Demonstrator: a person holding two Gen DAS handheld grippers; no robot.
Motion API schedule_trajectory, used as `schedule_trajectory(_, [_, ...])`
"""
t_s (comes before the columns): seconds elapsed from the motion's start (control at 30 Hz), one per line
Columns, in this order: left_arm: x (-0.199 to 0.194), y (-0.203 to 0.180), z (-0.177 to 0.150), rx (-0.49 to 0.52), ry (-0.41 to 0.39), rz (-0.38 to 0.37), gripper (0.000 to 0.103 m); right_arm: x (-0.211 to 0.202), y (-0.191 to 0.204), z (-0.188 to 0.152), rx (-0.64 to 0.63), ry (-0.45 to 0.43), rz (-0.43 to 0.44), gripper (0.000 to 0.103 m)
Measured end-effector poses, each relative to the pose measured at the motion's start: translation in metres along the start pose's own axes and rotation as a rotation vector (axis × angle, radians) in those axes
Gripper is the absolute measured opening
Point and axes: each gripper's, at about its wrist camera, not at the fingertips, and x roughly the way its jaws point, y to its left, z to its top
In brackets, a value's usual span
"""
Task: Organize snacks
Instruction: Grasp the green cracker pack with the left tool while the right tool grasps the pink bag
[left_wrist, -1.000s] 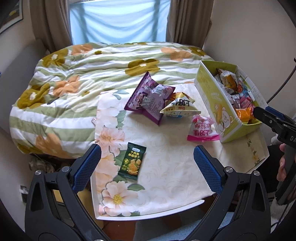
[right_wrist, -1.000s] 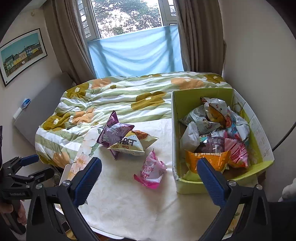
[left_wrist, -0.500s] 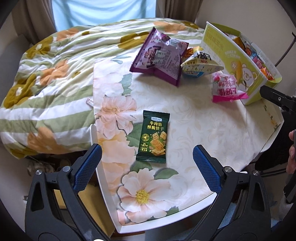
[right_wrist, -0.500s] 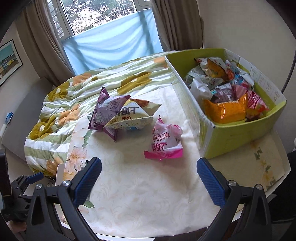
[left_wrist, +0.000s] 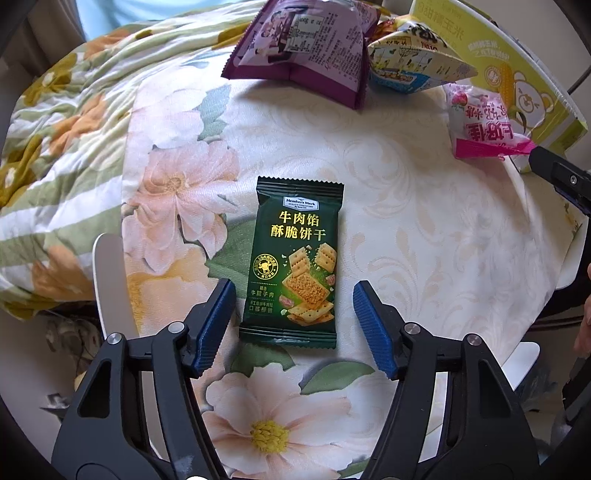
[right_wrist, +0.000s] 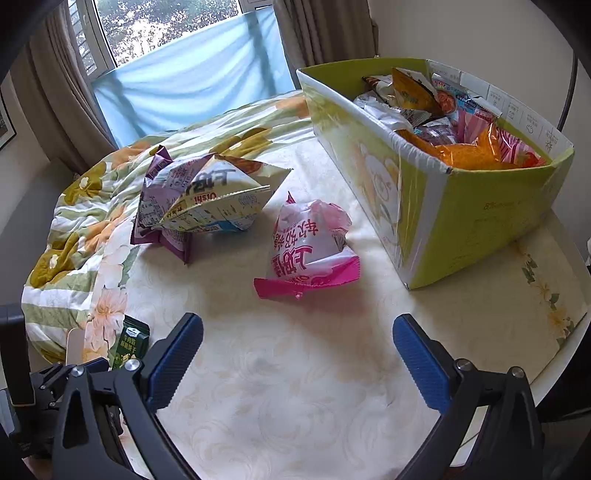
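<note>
A dark green cracker packet (left_wrist: 295, 258) lies flat on the table. My left gripper (left_wrist: 293, 325) is open, its blue pads on either side of the packet's near end, not touching it. The packet's top also shows in the right wrist view (right_wrist: 129, 345). My right gripper (right_wrist: 297, 350) is open and empty, low over the table just in front of a pink snack bag (right_wrist: 308, 245). A white pyramid bag (right_wrist: 210, 201) leans on a purple bag (left_wrist: 303, 48). A yellow-green box (right_wrist: 436, 206) holds several snacks.
The table carries a floral cloth (left_wrist: 406, 206); its white rim (left_wrist: 107, 277) shows at left. A flowered quilt on a bed (left_wrist: 62, 122) lies beyond the table. Curtains and a window (right_wrist: 184, 74) are behind. The right gripper's tip (left_wrist: 557, 177) shows in the left wrist view.
My left gripper has dropped toward the green packet and narrowed around its near end. My right gripper has lowered and moved closer to the pink bag.
</note>
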Motion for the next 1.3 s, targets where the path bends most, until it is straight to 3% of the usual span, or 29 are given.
schedule_trajectory(0.17, [0.002,-0.007,0.004,0.039,-0.004,0.006,0.062,0.009,0.003,0.007,-0.017,-0.016,-0.023,0.102])
schedule_trajectory(0.3, [0.003,-0.011,0.010,0.059,-0.016,0.016,0.044,0.023,0.001,0.016,0.004,-0.011,-0.039,0.102])
schedule_trajectory(0.63, [0.004,-0.016,0.024,0.047,-0.015,0.015,0.041,0.054,-0.011,0.031,0.094,0.000,-0.030,0.102])
schedule_trajectory(0.97, [0.008,-0.025,0.038,0.053,0.002,0.022,0.041,0.082,-0.009,0.040,0.120,0.007,-0.064,0.086])
schedule_trajectory(1.13, [0.008,-0.025,0.042,0.038,0.013,0.024,0.041,0.090,-0.012,0.043,0.109,0.009,-0.090,0.070])
schedule_trajectory(1.17, [0.008,-0.025,0.043,0.033,0.015,0.022,0.041,0.089,-0.012,0.044,0.100,0.008,-0.092,0.063])
schedule_trajectory(1.3, [0.009,-0.020,0.046,0.015,0.019,0.013,0.041,0.087,-0.013,0.043,0.081,0.009,-0.094,0.054])
